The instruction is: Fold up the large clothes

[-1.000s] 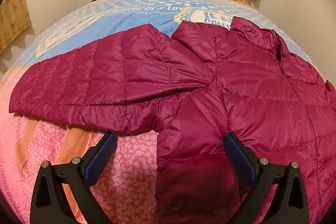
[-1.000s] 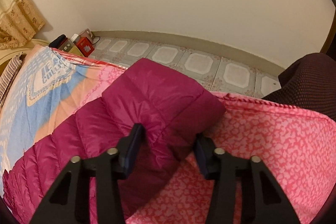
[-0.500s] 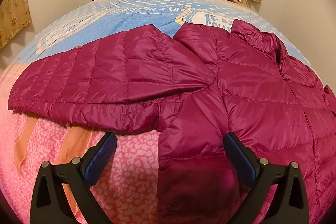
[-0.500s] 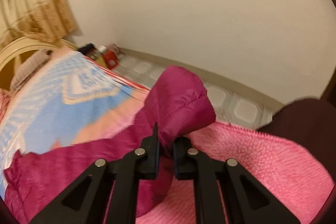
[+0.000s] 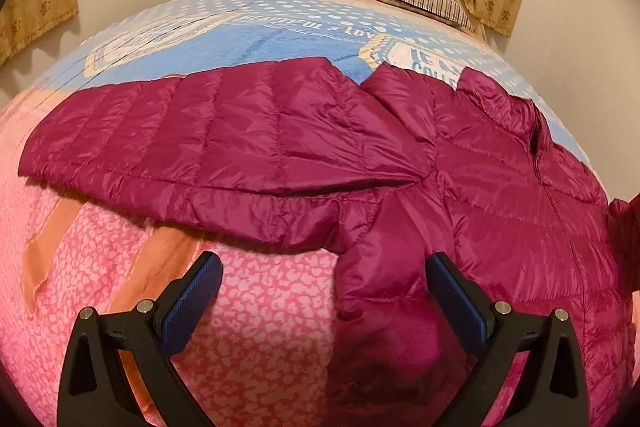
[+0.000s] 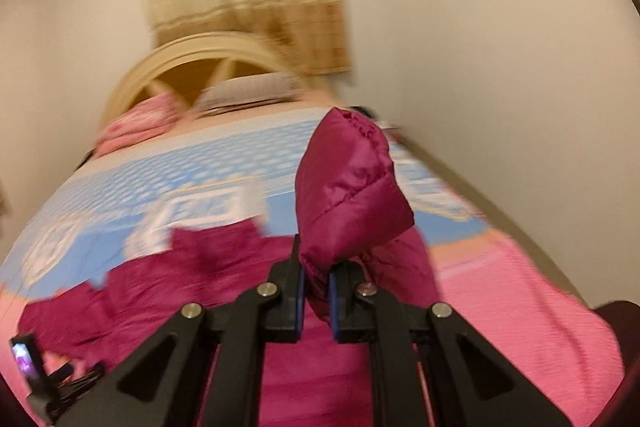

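We have the magenta quilted down jacket [image 5: 500, 195] spread on the patterned pink-and-blue bedspread [image 5: 260, 307], its shell glossy and slippery. Our right gripper [image 6: 316, 291] is clamped on the puffy sleeve cuff [image 6: 348, 195], lifted; that slick nylon could slide out, though blur hides how deep the bite goes. Our left gripper [image 5: 320, 291] hangs wide apart, holding nothing.
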A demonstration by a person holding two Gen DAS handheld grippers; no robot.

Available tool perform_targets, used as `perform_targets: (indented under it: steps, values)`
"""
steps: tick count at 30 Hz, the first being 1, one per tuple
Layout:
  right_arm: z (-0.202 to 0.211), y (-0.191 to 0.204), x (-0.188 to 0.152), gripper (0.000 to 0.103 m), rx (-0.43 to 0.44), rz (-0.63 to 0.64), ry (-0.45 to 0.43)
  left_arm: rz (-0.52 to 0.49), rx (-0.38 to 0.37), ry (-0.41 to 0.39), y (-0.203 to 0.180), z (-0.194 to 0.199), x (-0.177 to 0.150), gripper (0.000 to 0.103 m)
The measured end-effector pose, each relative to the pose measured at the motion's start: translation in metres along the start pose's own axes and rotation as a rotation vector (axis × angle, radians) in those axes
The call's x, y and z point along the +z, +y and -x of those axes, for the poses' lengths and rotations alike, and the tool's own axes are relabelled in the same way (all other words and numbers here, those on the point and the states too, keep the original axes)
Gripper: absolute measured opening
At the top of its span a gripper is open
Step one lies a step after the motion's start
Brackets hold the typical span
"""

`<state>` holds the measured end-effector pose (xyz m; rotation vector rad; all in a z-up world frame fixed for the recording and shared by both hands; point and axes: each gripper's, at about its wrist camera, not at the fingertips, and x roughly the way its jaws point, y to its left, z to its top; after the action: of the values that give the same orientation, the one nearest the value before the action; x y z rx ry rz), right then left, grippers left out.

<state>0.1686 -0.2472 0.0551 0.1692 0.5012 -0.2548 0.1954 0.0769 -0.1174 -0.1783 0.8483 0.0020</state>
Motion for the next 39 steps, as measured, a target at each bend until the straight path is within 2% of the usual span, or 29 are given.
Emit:
perform_targets:
  steps: [4, 7, 14, 17, 19, 20, 21, 24, 25, 27, 30, 32, 35, 39]
  values:
    - [-0.025, 0.061, -0.023, 0.012, 0.091, 0.076, 0.025, -0.009, 0.008, 0.002, -0.002, -0.001, 0.0, 0.102]
    - [-0.043, 0.091, -0.047, 0.012, 0.157, 0.089, 0.081, -0.006, 0.002, 0.001, -0.001, -0.001, 0.0, 0.102]
    - [-0.084, 0.135, -0.095, 0.012, 0.286, 0.106, 0.242, 0.007, -0.013, -0.001, 0.001, -0.002, 0.002, 0.102]
    - [-0.084, 0.14, -0.109, 0.019, 0.329, 0.108, 0.295, 0.005, -0.013, 0.0, 0.0, -0.003, 0.002, 0.102]
    - [-0.09, 0.144, -0.116, 0.047, 0.366, 0.103, 0.338, 0.005, -0.016, 0.001, 0.0, -0.004, 0.003, 0.102]
    - [-0.094, 0.145, -0.118, 0.076, 0.386, 0.095, 0.37, 0.006, -0.017, 0.001, 0.0, -0.004, 0.003, 0.102]
    - [-0.091, 0.143, -0.12, 0.085, 0.406, 0.083, 0.381, 0.006, -0.018, 0.001, 0.0, -0.004, 0.003, 0.102]
    - [-0.072, 0.135, -0.113, 0.084, 0.457, 0.07, 0.323, 0.007, -0.019, 0.001, 0.0, -0.004, 0.003, 0.102]
    - [-0.062, 0.129, -0.106, 0.083, 0.459, 0.074, 0.279, 0.007, -0.019, 0.001, 0.0, -0.004, 0.003, 0.102]
    - [-0.046, 0.117, -0.092, 0.074, 0.431, 0.084, 0.2, 0.007, -0.019, 0.0, 0.0, -0.004, 0.003, 0.102]
    - [-0.042, 0.085, -0.072, 0.065, 0.277, 0.105, 0.131, 0.006, -0.017, 0.0, 0.0, -0.004, 0.003, 0.102]
    - [-0.055, 0.059, -0.067, 0.056, 0.192, 0.078, 0.146, 0.005, -0.017, 0.0, 0.001, -0.004, 0.003, 0.102]
    - [-0.084, 0.002, -0.072, 0.054, 0.026, 0.0, 0.224, 0.002, -0.012, 0.001, 0.0, -0.004, 0.003, 0.102]
    - [-0.104, -0.055, -0.097, 0.053, 0.029, -0.156, 0.318, -0.006, 0.0, 0.003, -0.003, -0.006, 0.004, 0.102]
